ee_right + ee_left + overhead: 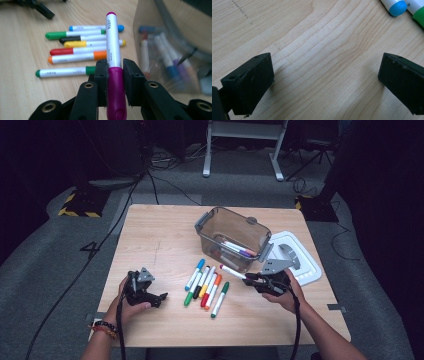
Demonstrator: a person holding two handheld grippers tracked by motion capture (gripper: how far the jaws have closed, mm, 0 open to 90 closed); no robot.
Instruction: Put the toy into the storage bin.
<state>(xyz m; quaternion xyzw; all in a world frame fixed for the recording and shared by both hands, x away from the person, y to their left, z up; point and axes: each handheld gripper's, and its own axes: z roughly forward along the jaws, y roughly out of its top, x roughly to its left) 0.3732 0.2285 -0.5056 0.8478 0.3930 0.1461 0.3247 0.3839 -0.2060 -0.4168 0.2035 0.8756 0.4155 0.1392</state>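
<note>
My right gripper (114,71) is shut on a magenta-capped white marker (113,45), held above the table; in the high view this marker (231,270) points toward the clear plastic bin (232,237) from my right gripper (261,281). The bin (172,50) holds several markers. A row of markers (205,286) lies on the table in front of the bin: blue, green, black, yellow, red, orange, and another green. My left gripper (161,299) rests at the table's left with its jaws wide apart (325,82) over bare wood; a blue marker tip (397,7) shows at that view's top right.
A white bin lid (296,257) lies to the right of the bin. The wooden table (150,235) has free room at its left and back. Cables and stand legs are on the grey floor beyond.
</note>
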